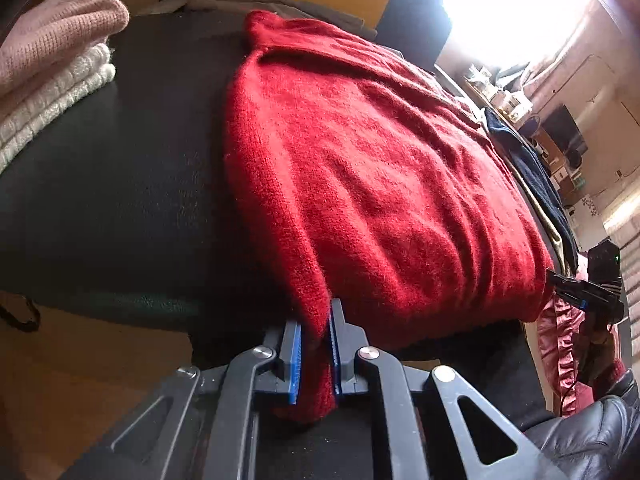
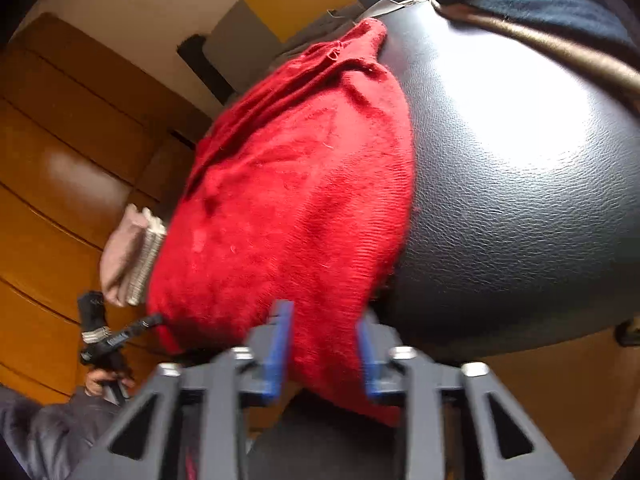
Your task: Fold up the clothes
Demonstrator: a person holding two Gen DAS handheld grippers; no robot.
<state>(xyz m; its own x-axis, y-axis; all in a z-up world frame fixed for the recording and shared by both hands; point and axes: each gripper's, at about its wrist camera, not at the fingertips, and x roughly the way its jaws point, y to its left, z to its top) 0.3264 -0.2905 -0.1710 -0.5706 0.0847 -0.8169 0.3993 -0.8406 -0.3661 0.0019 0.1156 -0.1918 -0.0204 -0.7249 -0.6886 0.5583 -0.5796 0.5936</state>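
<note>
We clamp each near corner of the red sweater (image 1: 380,184) with left hand-held gripper (image 1: 316,360) and right hand-held gripper (image 2: 322,352), ready to fold it over the black tabletop (image 1: 120,184).

Strong daylight is admitted through a window (image 1: 516,4) that is blown out to pure white at the upper right of the left wrist view. A broad white glare is thrown on the black leather surface (image 2: 520,140) in the right wrist view. That view is smeared by motion blur, most around its gripper (image 2: 322,354). Straight edges are bent by fisheye distortion, and the corners are darkened
</note>
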